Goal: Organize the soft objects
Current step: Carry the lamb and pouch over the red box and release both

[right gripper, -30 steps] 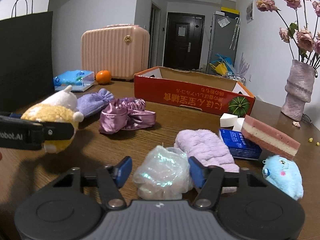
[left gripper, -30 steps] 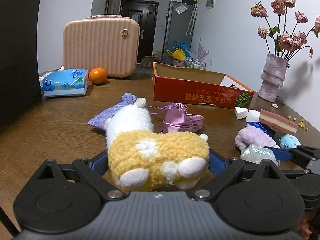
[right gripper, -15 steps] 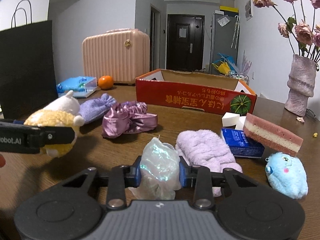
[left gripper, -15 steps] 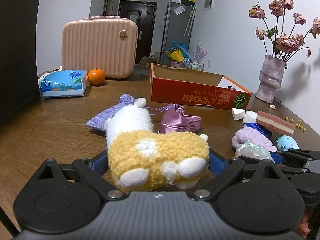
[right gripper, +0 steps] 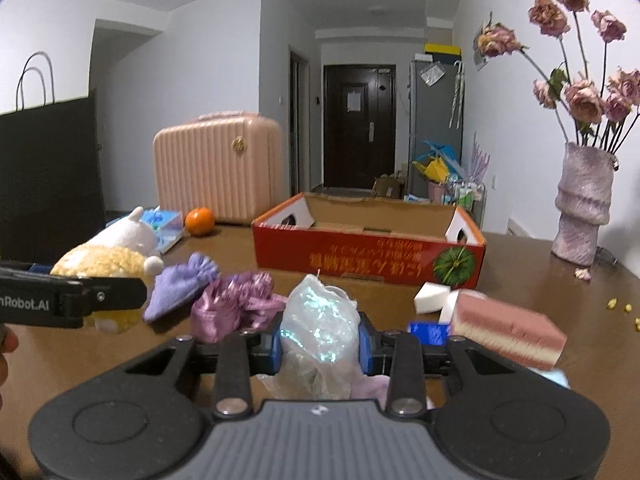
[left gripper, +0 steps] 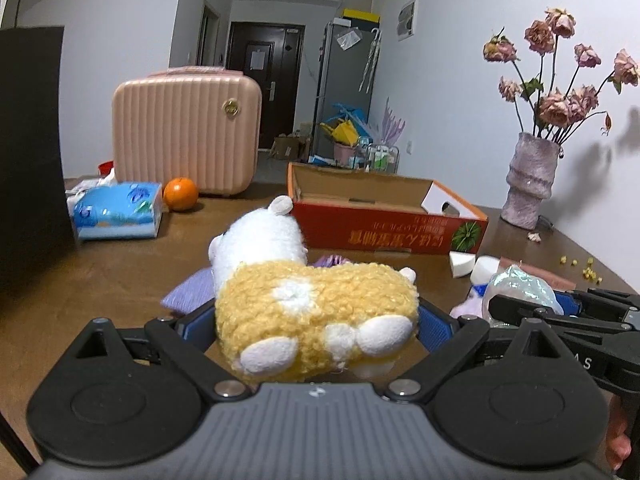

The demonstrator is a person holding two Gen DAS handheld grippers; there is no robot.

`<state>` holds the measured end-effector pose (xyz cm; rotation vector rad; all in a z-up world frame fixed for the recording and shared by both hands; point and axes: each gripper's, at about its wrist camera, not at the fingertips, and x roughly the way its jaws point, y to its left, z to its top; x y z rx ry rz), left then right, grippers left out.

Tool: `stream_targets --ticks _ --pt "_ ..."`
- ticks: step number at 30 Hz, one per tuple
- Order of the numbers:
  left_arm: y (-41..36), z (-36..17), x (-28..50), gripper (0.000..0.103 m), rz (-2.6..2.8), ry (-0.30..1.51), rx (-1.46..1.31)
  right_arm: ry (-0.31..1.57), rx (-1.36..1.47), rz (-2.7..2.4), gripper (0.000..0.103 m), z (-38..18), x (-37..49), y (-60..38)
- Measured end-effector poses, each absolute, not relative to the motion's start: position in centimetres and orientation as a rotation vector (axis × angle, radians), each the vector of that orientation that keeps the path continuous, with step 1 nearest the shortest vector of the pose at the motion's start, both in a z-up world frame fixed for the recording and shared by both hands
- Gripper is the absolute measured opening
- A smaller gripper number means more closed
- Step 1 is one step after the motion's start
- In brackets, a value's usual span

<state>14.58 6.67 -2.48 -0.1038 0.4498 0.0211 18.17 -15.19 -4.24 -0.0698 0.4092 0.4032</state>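
Note:
My left gripper (left gripper: 316,324) is shut on a yellow and white plush toy (left gripper: 308,300) and holds it above the table; the toy also shows in the right wrist view (right gripper: 108,256). My right gripper (right gripper: 320,344) is shut on an iridescent sheer pouch (right gripper: 318,320), lifted off the table; the pouch also shows in the left wrist view (left gripper: 520,288). The open red cardboard box (right gripper: 368,256) stands ahead, also in the left wrist view (left gripper: 384,232). A lavender pouch (right gripper: 180,284) and a shiny pink pouch (right gripper: 236,304) lie on the table.
A pink suitcase (left gripper: 186,132), an orange (left gripper: 181,194) and a blue tissue pack (left gripper: 118,210) stand at the back left. A vase of dried roses (right gripper: 582,204) stands at the right. A pink layered sponge (right gripper: 508,326), white sponges (right gripper: 430,298) and a blue packet (right gripper: 428,332) lie right.
My right gripper closed on the iridescent pouch and lifted it. My left gripper rose and moved forward with the plush toy. The box looks nearer in both views.

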Motion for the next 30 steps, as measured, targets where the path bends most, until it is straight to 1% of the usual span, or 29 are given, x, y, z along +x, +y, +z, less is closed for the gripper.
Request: stream_targets --ticks 18,30 --pt "3.9 2.1 20.5 0.098 -0.026 0.367 -0.075 0.317 -0.022 0.338 0.034 -0.2 24.2 -17.4" --pt "2.7 3.6 26.1 0.098 -0.03 0.33 -0.092 0.324 0.023 0.31 0.034 1.1 30.8 -18.1"
